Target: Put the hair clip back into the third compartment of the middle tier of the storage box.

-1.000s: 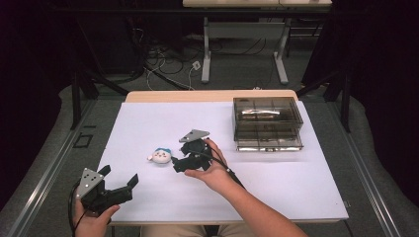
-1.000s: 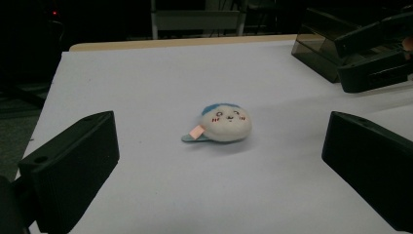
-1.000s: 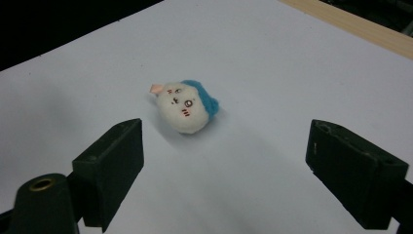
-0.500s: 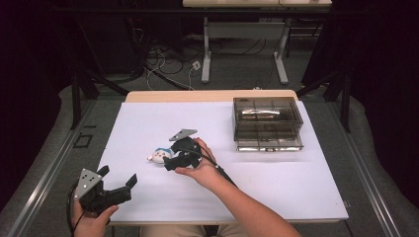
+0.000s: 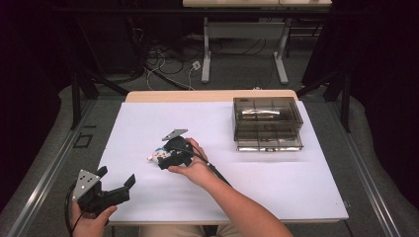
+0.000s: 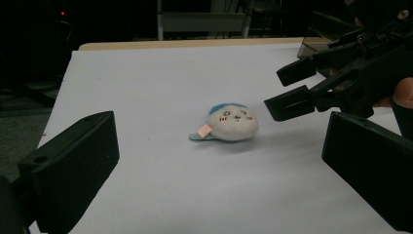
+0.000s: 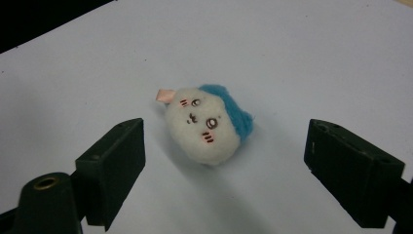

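Note:
A small white plush toy (image 5: 153,156) with a blue cap and a pink tag lies on the white table (image 5: 296,187), left of centre. In the right gripper view the plush toy (image 7: 209,124) sits on the table just ahead of the jaws and between their lines, touching neither. My right gripper (image 5: 162,158) is open, low over the table, its tips right at the toy. The left gripper view shows the toy (image 6: 234,123) with the right gripper (image 6: 282,91) reaching in from the right. Near the front left corner my left gripper (image 5: 117,175) stands open and empty.
A grey see-through drawer box (image 5: 267,123) with a silvery thing inside stands at the back right of the table. A wooden strip (image 5: 207,95) runs along the far edge. Desk legs and cables lie on the floor beyond.
My right gripper has moved left and down to the plush toy, covering part of it in the high view. The left gripper has stayed put.

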`<control>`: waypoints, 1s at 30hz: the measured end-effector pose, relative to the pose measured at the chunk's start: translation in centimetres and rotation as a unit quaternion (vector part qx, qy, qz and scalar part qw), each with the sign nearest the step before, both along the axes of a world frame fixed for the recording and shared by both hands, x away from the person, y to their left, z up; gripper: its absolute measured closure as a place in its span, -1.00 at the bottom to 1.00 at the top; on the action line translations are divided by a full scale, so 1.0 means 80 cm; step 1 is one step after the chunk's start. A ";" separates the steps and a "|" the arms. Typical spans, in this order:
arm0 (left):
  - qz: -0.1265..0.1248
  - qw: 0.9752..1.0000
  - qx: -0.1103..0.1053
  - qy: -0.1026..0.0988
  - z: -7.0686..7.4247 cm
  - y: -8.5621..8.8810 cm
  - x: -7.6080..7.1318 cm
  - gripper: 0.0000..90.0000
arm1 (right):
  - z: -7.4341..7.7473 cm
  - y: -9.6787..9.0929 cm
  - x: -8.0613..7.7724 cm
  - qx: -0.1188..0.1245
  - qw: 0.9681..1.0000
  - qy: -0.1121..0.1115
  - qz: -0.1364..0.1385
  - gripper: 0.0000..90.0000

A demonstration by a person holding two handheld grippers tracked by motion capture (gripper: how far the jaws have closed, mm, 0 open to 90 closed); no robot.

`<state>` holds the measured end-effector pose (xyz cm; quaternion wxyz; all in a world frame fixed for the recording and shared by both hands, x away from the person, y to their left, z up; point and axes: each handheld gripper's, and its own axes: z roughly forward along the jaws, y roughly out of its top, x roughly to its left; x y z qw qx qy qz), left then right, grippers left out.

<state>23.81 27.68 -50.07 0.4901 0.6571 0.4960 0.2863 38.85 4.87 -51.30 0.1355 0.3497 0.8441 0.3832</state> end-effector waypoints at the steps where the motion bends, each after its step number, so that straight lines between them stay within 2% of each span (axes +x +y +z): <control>1: -0.001 1.000 0.000 0.001 0.000 0.000 0.000 -1.00 | -0.002 0.002 0.001 0.003 1.000 0.000 0.000 -0.67; 4: -0.002 1.000 0.001 -0.001 0.000 0.000 -0.002 -1.00 | -0.006 0.006 0.003 -0.004 1.000 -0.003 0.001 -0.65; 6: -0.001 1.000 -0.001 0.000 -0.001 0.001 -0.002 -1.00 | -0.009 0.009 0.003 0.003 1.000 -0.004 -0.004 -0.64; 7: -0.001 1.000 -0.001 0.000 -0.001 0.001 -0.002 -1.00 | -0.008 0.010 0.004 -0.005 1.000 0.001 -0.002 -0.64; 8: 0.000 1.000 0.000 0.000 -0.001 0.002 -0.003 -1.00 | -0.011 0.011 0.005 0.002 1.000 -0.009 -0.005 -0.64; 10: 0.000 1.000 0.000 0.000 0.000 0.003 -0.003 -1.00 | -0.011 0.012 0.005 -0.008 1.000 -0.001 -0.003 -0.64; 11: 0.001 1.000 -0.001 -0.001 0.000 0.004 -0.003 -1.00 | -0.012 0.013 0.006 -0.004 1.000 0.006 -0.008 -0.64; 12: 0.002 1.000 -0.002 -0.001 0.000 0.004 -0.003 -1.00 | -0.015 0.014 0.007 0.004 1.000 -0.005 -0.008 -0.64; 15: 0.002 1.000 -0.002 0.001 0.000 0.005 -0.002 -1.00 | -0.014 0.015 0.008 -0.004 1.000 0.004 -0.007 -0.64; 16: 0.003 1.000 -0.003 0.000 -0.001 0.005 -0.002 -1.00 | -0.015 0.015 0.009 -0.007 1.000 0.000 -0.002 -0.64; 17: 0.003 1.000 -0.002 0.000 -0.001 0.005 -0.001 -1.00 | -0.017 0.017 0.008 0.004 1.000 -0.002 -0.011 -0.64; 20: 0.003 1.000 -0.002 0.000 -0.001 0.006 -0.001 -1.00 | -0.018 0.018 0.010 -0.006 1.000 0.002 -0.012 -0.63; 21: 0.002 1.000 -0.002 0.000 -0.001 0.006 -0.001 -1.00 | -0.020 0.019 0.011 -0.002 1.000 -0.007 -0.010 -0.63; 22: 0.002 1.000 -0.001 0.000 -0.001 0.006 -0.001 -1.00 | -0.019 0.019 0.010 -0.007 1.000 0.006 -0.013 -0.63; 23: 0.001 1.000 -0.003 0.001 -0.001 0.005 -0.001 -1.00 | -0.019 0.020 0.010 -0.009 1.000 0.009 -0.016 -0.63; 24: 0.001 1.000 -0.002 0.001 -0.001 0.005 0.000 -1.00 | -0.020 0.020 0.011 -0.008 1.000 0.006 -0.010 -0.63; 28: -0.001 1.000 -0.003 0.003 -0.001 0.003 0.001 -1.00 | -0.021 0.022 0.011 -0.007 1.000 0.009 -0.014 -0.63; 29: -0.002 1.000 -0.003 0.003 -0.001 0.003 0.001 -1.00 | -0.024 0.023 0.012 0.000 1.000 0.001 -0.016 -0.63; 30: -0.003 1.000 -0.002 0.003 -0.001 0.003 0.001 -1.00 | -0.023 0.022 0.013 -0.007 1.000 0.005 -0.011 -0.63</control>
